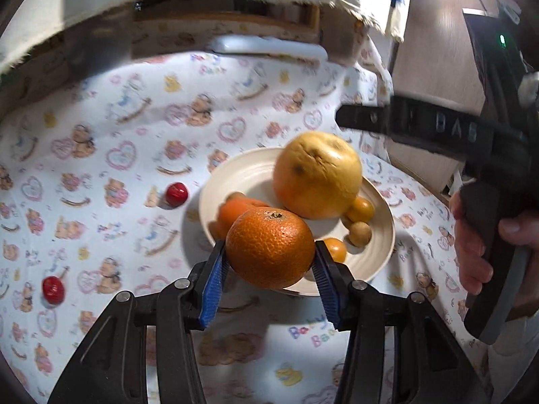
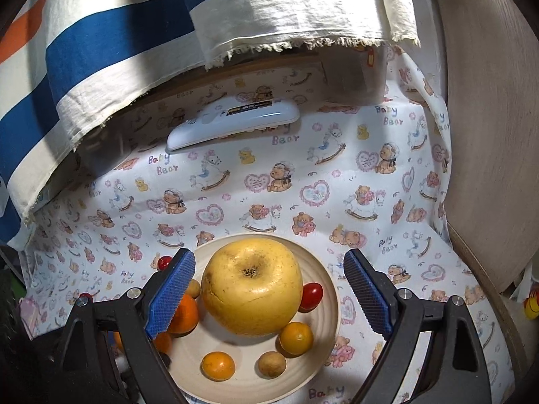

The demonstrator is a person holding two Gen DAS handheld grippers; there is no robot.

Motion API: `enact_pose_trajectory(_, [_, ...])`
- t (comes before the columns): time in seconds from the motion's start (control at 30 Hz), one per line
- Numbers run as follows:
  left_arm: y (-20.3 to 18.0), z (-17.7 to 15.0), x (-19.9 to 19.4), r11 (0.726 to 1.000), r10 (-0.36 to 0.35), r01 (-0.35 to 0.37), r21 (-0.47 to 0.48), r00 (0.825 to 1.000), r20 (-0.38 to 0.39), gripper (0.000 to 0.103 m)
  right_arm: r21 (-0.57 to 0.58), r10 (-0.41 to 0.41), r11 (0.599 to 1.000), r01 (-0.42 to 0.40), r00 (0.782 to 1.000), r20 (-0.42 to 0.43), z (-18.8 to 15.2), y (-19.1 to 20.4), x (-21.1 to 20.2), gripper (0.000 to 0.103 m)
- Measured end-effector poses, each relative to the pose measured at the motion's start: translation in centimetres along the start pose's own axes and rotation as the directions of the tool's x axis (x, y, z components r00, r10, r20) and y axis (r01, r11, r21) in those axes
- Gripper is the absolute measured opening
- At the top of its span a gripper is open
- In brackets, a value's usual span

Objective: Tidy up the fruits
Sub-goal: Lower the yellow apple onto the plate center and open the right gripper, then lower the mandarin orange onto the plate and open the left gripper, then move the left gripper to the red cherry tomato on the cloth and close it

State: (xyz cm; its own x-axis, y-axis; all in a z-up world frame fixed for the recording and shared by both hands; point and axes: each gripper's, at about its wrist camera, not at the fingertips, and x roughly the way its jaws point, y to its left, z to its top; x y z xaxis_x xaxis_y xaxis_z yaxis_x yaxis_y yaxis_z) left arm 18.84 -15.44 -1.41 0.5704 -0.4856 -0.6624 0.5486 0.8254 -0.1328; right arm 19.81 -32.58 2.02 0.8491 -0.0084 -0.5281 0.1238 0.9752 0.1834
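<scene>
Left wrist view: the left gripper (image 1: pixel 269 262) is closed partway on an orange (image 1: pixel 270 247) — both blue pads press its sides, holding it above the near rim of the cream plate (image 1: pixel 382 239).

Right wrist view: the right gripper (image 2: pixel 269 293) stands wide open, holding nothing — its fingers (image 2: pixel 171 294) flank the big yellow grapefruit (image 2: pixel 252 286) on the plate without touching it.

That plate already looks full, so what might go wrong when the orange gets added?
The orange, held between the left gripper's fingers, might find little bare room on the plate: the big yellow fruit fills the middle. Set down, it could nudge the small orange fruit near the rim or roll off onto the cloth.
</scene>
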Motion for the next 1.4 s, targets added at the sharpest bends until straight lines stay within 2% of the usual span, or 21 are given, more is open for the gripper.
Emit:
enact_pose_trajectory(0.27, [-0.5,0.0,0.8,1.0,0.016,-0.016,0.009,1.0,-0.001,0.048,0.018,0.017,1.0,-0.018,1.0,0.015,0.0,0.0,-0.3,0.091])
enact_pose_trajectory(0.57, [-0.6,-0.5,0.7,1.0,0.011,-0.011,0.01,1.0,0.005,0.049,-0.072,0.003,0.997,0.001,0.999,0.052,-0.4,1.7,-0.7,0.091])
enact_pose_trajectory(0.63, [-0.6,-0.4,0.3,1.0,0.009,-0.009,0.004,1.0,0.023,0.052,-0.071,-0.001,0.997,0.005,0.999,0.051,-0.4,1.7,-0.6,0.091])
enact_pose_trajectory(0.7, [-0.6,-0.2,-0.4,1.0,0.02,-0.021,0.01,0.999,0.05,0.062,-0.067,-0.006,0.998,0.01,0.999,0.054,-0.4,1.5,-0.6,0.091])
enact_pose_trajectory(0.83, [-0.4,0.1,-2.1,0.999,0.03,-0.032,0.015,0.995,0.095,0.067,-0.057,-0.002,0.998,0.006,0.998,0.066,-0.4,1.3,-0.7,0.091])
enact_pose_trajectory(1.0, [0.1,0.0,-4.8,0.99,0.112,-0.125,0.058,0.976,0.185,0.071,-0.067,0.016,0.998,-0.011,0.996,0.085,-0.4,1.7,-1.2,0.091])
enact_pose_trajectory(1.27, [3.6,-0.8,-8.1,0.985,0.171,-0.172,-0.019,0.956,0.238,0.071,-0.099,0.069,0.994,-0.056,0.988,0.135,-0.6,2.5,-2.0,0.091])
enact_pose_trajectory(1.4, [6.5,-1.3,-9.5,0.975,0.217,-0.2,-0.093,0.946,0.243,0.072,-0.14,0.098,0.987,-0.075,0.981,0.166,-0.8,3.4,-2.8,0.091])
